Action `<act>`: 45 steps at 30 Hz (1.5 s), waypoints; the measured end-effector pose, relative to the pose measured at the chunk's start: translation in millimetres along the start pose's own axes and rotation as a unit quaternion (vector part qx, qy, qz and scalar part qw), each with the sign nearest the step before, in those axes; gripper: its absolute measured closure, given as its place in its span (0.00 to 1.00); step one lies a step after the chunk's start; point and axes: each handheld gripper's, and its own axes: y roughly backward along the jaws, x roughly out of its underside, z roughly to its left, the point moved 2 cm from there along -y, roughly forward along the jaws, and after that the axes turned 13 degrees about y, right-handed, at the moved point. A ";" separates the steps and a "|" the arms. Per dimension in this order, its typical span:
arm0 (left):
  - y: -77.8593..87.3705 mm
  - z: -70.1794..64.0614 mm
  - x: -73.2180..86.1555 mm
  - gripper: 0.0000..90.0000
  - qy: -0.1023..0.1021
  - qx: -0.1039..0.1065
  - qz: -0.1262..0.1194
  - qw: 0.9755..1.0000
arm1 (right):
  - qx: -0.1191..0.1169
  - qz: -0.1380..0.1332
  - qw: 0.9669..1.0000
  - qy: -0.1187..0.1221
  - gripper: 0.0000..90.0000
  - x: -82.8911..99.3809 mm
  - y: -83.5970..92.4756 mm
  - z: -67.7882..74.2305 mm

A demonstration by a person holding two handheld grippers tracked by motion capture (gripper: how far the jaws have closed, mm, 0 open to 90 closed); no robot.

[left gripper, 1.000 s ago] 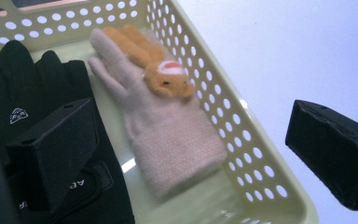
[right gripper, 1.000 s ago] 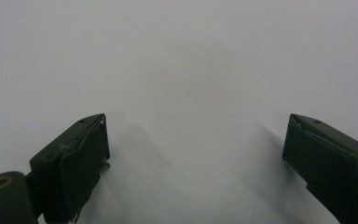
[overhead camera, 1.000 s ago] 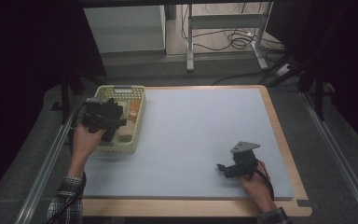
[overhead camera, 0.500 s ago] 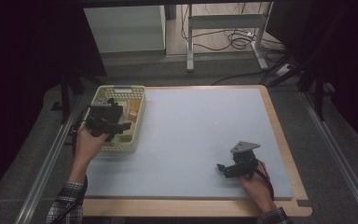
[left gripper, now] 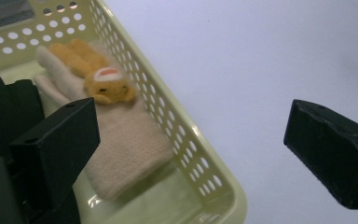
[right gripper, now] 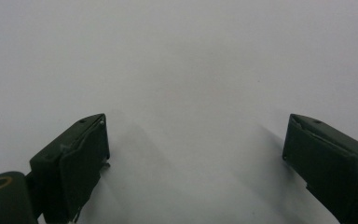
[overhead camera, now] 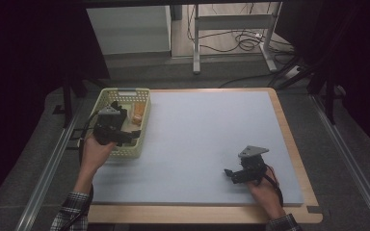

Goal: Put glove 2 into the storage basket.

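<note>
In the high view, the left gripper (overhead camera: 125,136) hangs over the near right corner of the pale yellow perforated basket (overhead camera: 143,126) at the left of the frame. Its jaws are spread wide with nothing between them; in the left gripper view one jaw sits above the basket's inside and the other above the grey-blue mat (left gripper: 261,60), so they straddle the basket's wall (left gripper: 177,121).

Inside the basket lies a cream knitted sock (left gripper: 126,144) with a small orange plush animal (left gripper: 95,74) stitched to or resting on it; the blur leaves that unclear. A dark, soft-looking item (left gripper: 9,107) sits beside it at the left.

The sock looks light, limp and easily bunched, not fragile and not slippery. A pinch across the thick folded middle or the cuff end nearest the jaws should hold best; the plush face would likely squash and slip.

The right gripper (overhead camera: 233,174) rests low at the lower right of the mat, jaws parted and empty, well apart from the basket.
</note>
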 end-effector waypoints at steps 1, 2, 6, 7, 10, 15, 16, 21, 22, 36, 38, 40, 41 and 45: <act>-0.4 -1.3 0.7 0.04 0.000 0.002 0.000 1.000 | 0.000 0.000 1.000 0.001 0.08 0.0 0.0 -0.1; -0.8 -2.4 1.4 0.04 -0.002 0.004 0.000 1.000 | 0.000 0.000 1.000 0.001 0.08 0.0 0.0 -0.1; -3.6 -7.5 4.6 0.04 -0.006 0.010 0.001 1.000 | 0.000 0.000 1.000 0.000 0.08 0.0 0.0 0.0; -4.5 -8.7 5.3 0.04 -0.008 0.012 0.001 1.000 | 0.000 0.000 1.000 0.000 0.08 0.0 0.0 0.0; -7.4 -12.8 7.6 0.05 -0.011 0.017 0.000 1.000 | 0.000 0.000 1.000 0.000 0.08 0.0 0.1 0.1; -11.1 -20.0 9.8 0.05 -0.019 0.021 0.002 1.000 | 0.000 0.000 1.000 0.000 0.08 0.0 0.1 0.1; -11.8 -21.5 10.2 0.05 -0.020 0.023 0.001 1.000 | 0.000 0.000 1.000 0.000 0.08 0.0 0.1 0.1; -15.0 -30.0 12.8 0.05 -0.027 0.033 0.000 0.999 | 0.000 0.000 1.000 0.000 0.08 0.0 0.1 0.1; -16.4 -32.8 13.7 0.05 -0.028 0.035 0.000 0.999 | 0.000 0.000 1.000 0.000 0.08 0.0 0.1 0.1; -33.6 -63.6 20.8 0.05 -0.050 0.067 0.001 0.996 | 0.000 0.000 1.000 0.000 0.08 0.0 0.2 0.2; -35.7 -68.6 21.9 0.05 -0.053 0.073 0.002 0.996 | 0.000 0.000 1.000 0.000 0.08 0.0 0.2 0.2; -37.9 -73.4 23.1 0.05 -0.055 0.079 0.002 0.995 | 0.000 0.000 1.000 0.000 0.08 0.0 0.2 0.2; -38.6 -74.9 23.4 0.05 -0.057 0.081 0.003 0.995 | 0.000 0.000 1.000 0.000 0.08 0.0 0.2 0.2; -43.0 -83.3 26.6 0.05 -0.062 0.093 0.003 0.994 | 0.000 0.000 1.000 0.001 0.08 0.0 0.2 0.2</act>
